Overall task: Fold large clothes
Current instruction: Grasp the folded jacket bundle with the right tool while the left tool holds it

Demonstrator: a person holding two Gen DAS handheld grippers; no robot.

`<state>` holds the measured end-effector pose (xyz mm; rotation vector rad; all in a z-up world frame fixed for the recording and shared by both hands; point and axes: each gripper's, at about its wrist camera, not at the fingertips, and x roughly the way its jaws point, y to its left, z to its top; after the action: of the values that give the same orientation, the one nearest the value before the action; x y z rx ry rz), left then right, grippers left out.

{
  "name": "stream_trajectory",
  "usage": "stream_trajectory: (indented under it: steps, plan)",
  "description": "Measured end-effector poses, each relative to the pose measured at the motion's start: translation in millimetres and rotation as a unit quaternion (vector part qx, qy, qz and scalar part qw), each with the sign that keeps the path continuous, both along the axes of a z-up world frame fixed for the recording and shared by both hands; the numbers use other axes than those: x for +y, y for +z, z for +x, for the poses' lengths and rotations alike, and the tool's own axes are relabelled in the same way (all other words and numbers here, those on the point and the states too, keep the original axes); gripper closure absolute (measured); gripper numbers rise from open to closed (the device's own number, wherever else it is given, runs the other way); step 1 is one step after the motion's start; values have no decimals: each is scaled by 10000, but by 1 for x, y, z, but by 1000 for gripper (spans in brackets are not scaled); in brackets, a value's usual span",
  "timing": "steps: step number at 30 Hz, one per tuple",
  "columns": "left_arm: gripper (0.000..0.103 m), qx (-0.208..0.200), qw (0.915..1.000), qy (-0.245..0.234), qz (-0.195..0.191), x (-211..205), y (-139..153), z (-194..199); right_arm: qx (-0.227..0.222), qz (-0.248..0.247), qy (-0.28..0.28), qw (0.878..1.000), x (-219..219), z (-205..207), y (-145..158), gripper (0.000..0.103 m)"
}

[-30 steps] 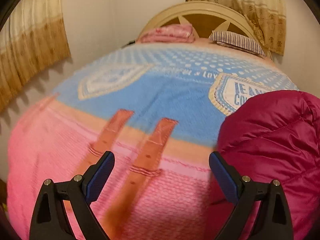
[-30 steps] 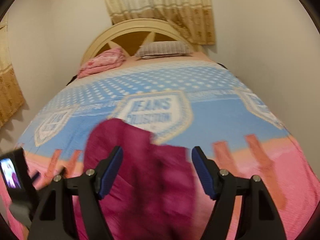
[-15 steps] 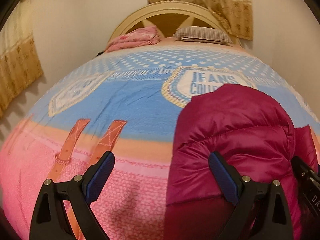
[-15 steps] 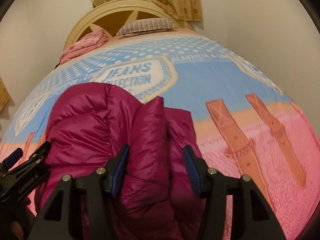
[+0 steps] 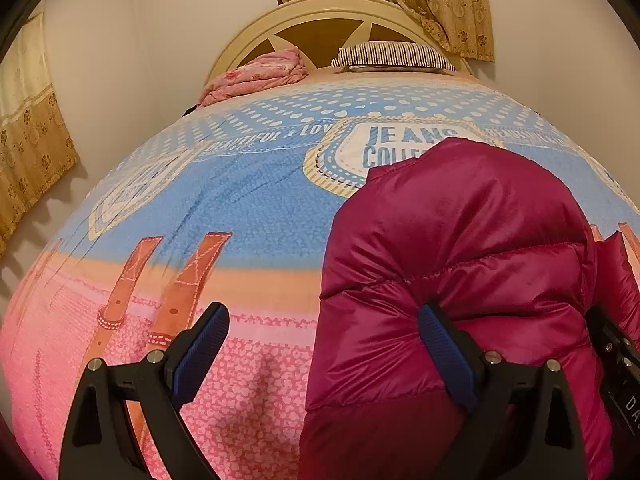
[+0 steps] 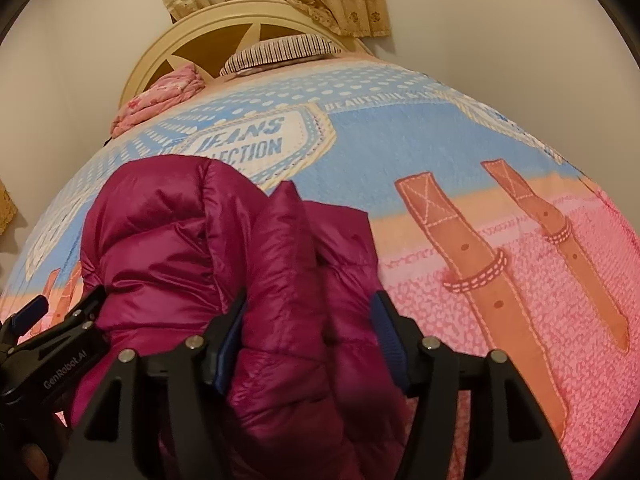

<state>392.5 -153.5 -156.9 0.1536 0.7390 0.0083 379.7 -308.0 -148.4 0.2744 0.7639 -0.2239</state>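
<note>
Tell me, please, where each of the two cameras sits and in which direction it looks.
Left wrist: on the left gripper, looking along the bed toward the headboard; wide jaws show, the jacket against one.
Right wrist: on the right gripper, facing likewise; its jaws flank a jacket fold, the left gripper at the left edge.
Both share: jacket, striped pillow, pink bundle.

Left gripper [image 5: 322,350], right gripper [image 6: 310,334], black frames, blue ribbed pads (silver screws)
</note>
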Motion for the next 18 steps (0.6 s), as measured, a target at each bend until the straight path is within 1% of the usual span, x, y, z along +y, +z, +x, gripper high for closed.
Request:
stream_trajectory:
  steps: [18]
  plan:
    - [6,124,9999,-2,-66,0,-8,5,113,17,-5,9999,-3,4,-10,38]
